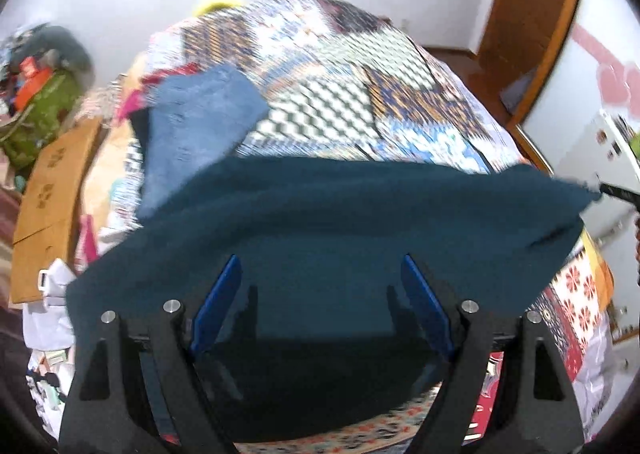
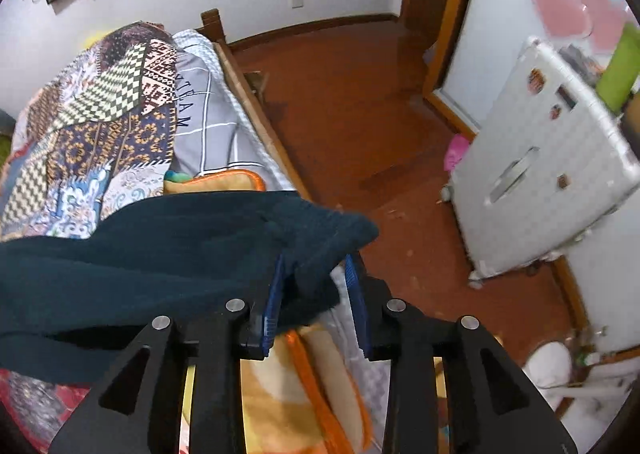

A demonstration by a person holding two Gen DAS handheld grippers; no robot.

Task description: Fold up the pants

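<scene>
Only the right wrist view shows the right gripper (image 2: 316, 274) loosened around the pants (image 2: 160, 246); left gripper (image 1: 320, 274) gapes.

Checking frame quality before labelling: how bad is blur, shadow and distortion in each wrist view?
Left wrist view: motion blur smears the patchwork quilt and blue towel; left gripper stays sharp and casts finger shadows on the dark teal pants. Right wrist view: sharper, mild smear on the white cabinet; glare on the wood floor; strong fisheye curving with black corners in both.
</scene>
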